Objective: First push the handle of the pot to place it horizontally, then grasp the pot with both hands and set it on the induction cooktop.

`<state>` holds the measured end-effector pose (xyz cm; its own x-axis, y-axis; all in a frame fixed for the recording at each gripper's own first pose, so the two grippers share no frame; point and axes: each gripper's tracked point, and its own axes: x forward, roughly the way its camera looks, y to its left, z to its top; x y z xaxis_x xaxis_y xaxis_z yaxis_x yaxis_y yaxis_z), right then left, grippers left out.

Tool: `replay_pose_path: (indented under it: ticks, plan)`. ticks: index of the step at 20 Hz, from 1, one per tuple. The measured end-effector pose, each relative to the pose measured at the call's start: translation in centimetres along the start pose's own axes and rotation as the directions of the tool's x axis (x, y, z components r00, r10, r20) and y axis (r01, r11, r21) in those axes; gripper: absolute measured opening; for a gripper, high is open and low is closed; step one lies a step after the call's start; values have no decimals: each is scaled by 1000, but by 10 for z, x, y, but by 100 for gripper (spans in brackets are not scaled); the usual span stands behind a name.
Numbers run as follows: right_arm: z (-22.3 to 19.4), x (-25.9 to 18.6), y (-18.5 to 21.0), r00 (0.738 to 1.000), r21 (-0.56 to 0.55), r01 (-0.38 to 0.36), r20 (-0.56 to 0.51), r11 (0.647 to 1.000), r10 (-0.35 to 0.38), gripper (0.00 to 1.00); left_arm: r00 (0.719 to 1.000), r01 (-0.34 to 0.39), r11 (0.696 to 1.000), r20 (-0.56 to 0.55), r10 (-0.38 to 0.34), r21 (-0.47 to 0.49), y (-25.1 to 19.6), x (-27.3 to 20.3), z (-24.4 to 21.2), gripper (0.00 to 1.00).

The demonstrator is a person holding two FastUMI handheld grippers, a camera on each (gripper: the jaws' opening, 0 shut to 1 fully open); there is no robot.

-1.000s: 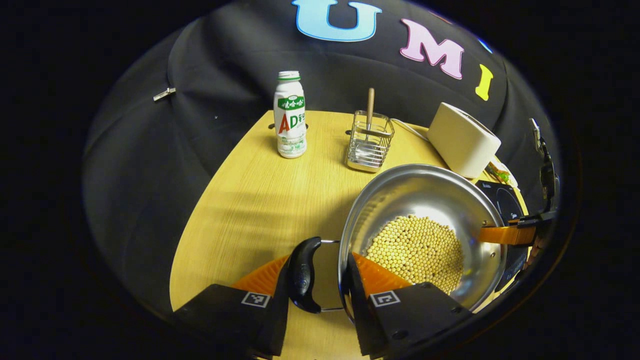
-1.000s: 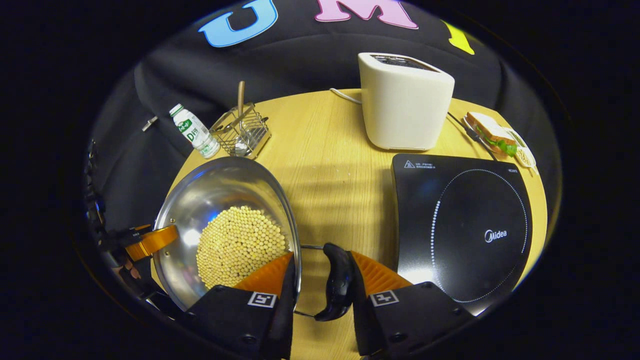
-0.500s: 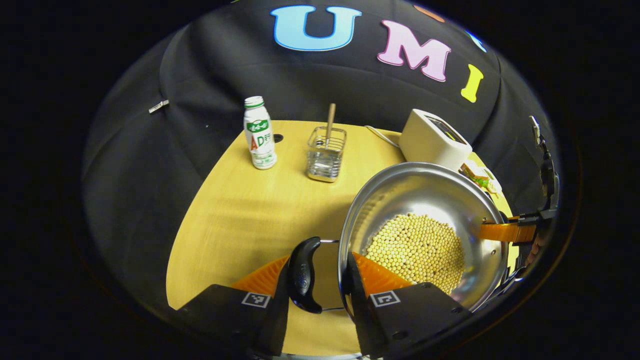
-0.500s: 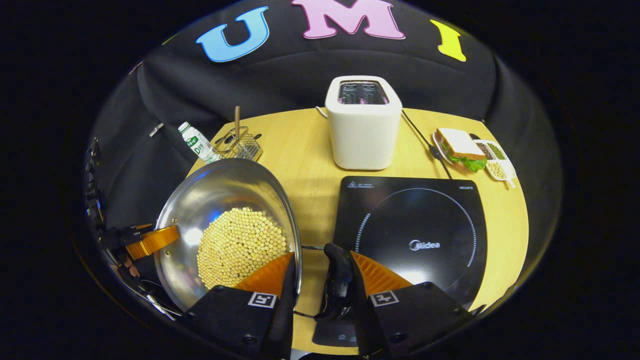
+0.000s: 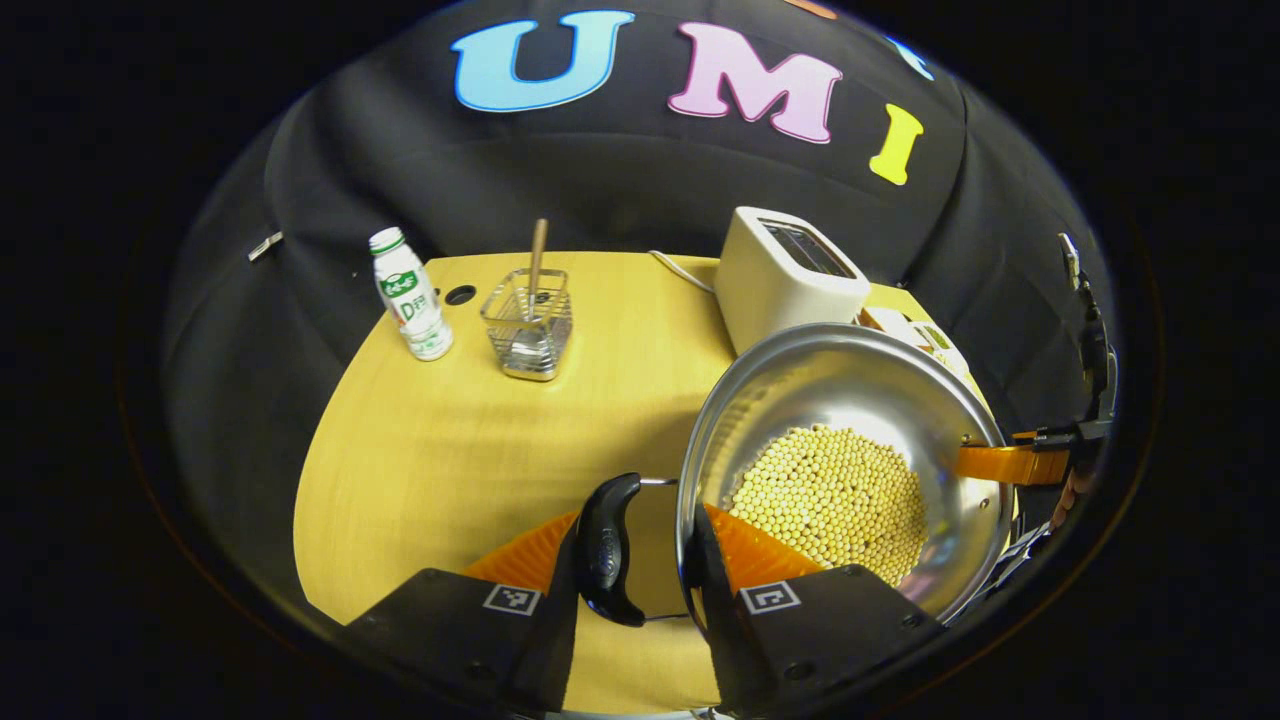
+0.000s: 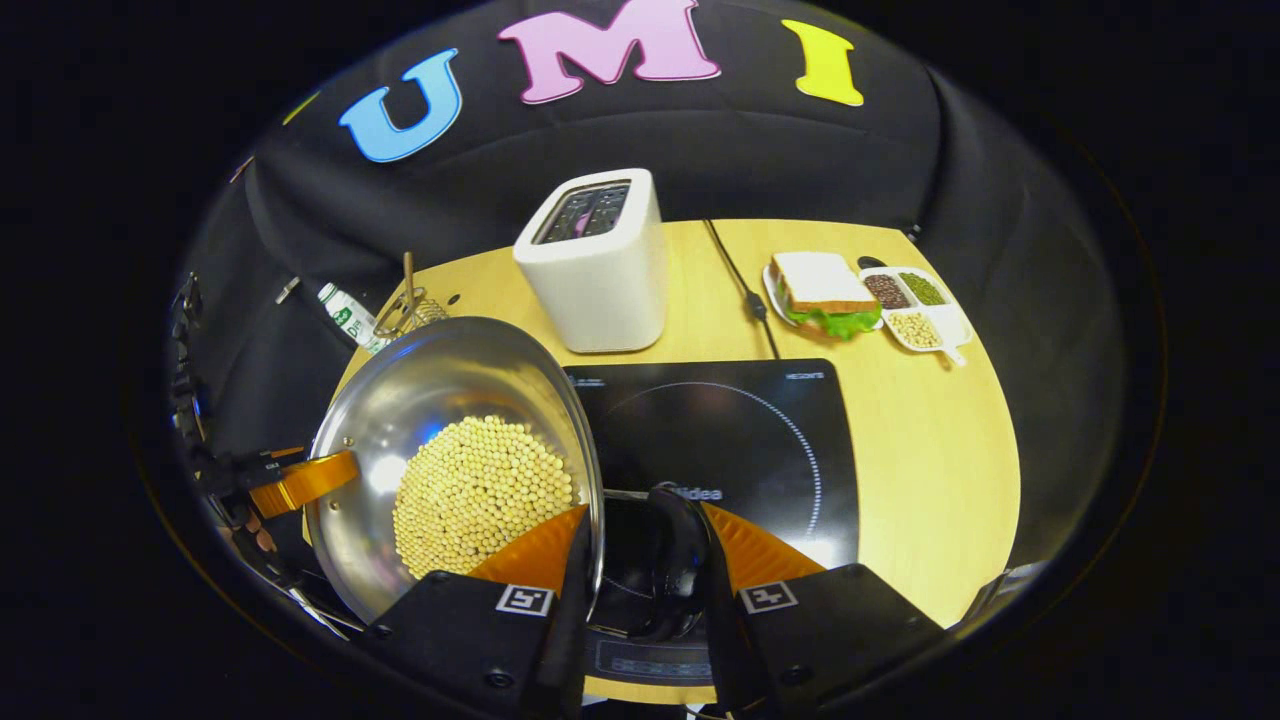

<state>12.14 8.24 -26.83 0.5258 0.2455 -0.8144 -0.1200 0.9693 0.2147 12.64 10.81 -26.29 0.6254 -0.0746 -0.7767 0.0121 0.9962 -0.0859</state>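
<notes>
The pot [image 5: 845, 465], a shallow steel pan holding a mound of pale beans [image 5: 830, 500], is carried between two tools, one at each side handle. The left gripper [image 5: 635, 560] has its orange fingers [image 5: 745, 550] pinching the left black handle [image 5: 605, 550] together with the adjoining rim, one finger outside the handle and one inside the wall. The right gripper [image 6: 640, 560] does likewise on the right black handle [image 6: 675, 560]. I judge this opposed two-point hold is chosen to keep the loaded pan level so the beans stay put. In the right gripper view the pot hangs above the near left part of the induction cooktop [image 6: 740, 430], whose black glass shows under the handle; it appears not yet set down or centred on the ring. The toaster [image 6: 595, 265] stands just behind the cooktop, the sandwich plate [image 6: 820, 295] well to the side, both apart from the landing area.
</notes>
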Motion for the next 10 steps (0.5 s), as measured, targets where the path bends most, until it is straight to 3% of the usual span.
replay_pose_path:
  ticks: [10]
  plan:
    - [11, 0, -89, 999, 40, 29, 13, 999, -30, 53, 999, 37, 998, -12, -36, 45, -88, 37, 19, 58]
